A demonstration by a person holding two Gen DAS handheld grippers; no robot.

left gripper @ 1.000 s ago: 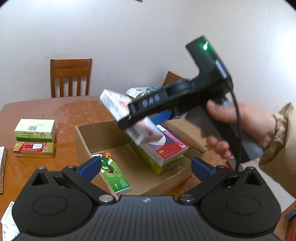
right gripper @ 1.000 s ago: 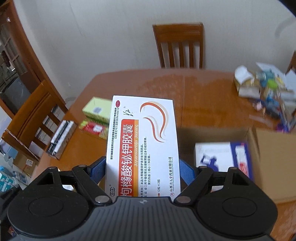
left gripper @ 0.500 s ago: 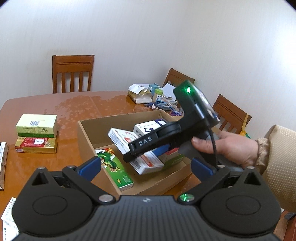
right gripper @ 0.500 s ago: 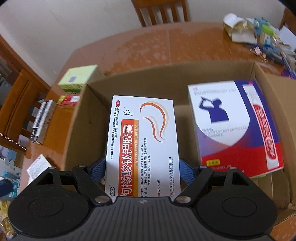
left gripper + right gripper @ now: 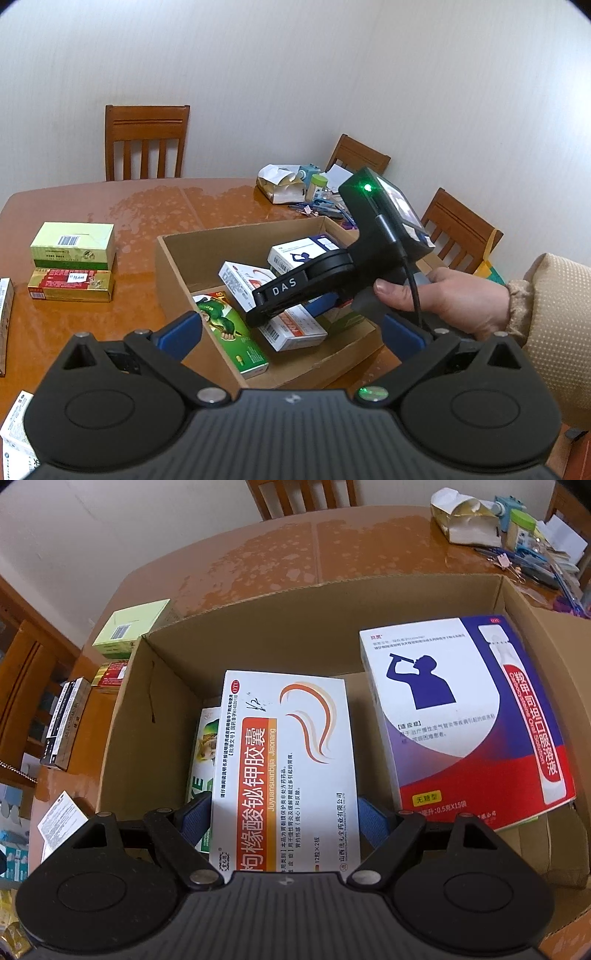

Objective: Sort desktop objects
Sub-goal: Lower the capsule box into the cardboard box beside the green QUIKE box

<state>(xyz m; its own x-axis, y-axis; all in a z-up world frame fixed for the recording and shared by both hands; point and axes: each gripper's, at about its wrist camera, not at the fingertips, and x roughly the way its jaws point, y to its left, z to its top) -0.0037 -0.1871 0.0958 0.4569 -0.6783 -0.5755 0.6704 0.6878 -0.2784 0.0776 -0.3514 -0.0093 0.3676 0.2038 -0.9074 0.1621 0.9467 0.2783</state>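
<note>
While the right claw (image 5: 284,812) reaches down into the open cardboard box (image 5: 258,616), its blue pads press on both long edges of a white medicine box with an orange band (image 5: 284,753), so it is clenched on that carton. The near end of the carton is cut off behind the claw's black body, and whether its underside touches the box floor cannot be told from either view. Partly hidden beneath its left edge lies a green box (image 5: 202,753); only a strip of it shows from the right wrist camera. To the right inside the cardboard box sits a larger white, blue and red box with a drinking silhouette (image 5: 458,716), lying on something whose green edge barely shows.

From the left wrist camera, the right claw's body and the person's hand (image 5: 443,302) cover much of the box's interior. The left claw (image 5: 291,332) hangs near the box's near wall, released, its pads wide apart with nothing between them.

On the desk (image 5: 147,206) to the left of the cardboard box, a pale green box (image 5: 72,245) is stacked on a red and gold box (image 5: 70,284). Far right on the desk lies a heap of small clutter (image 5: 295,184), too small to sort out. Flat packs at the left edge are cut off by the frame.
</note>
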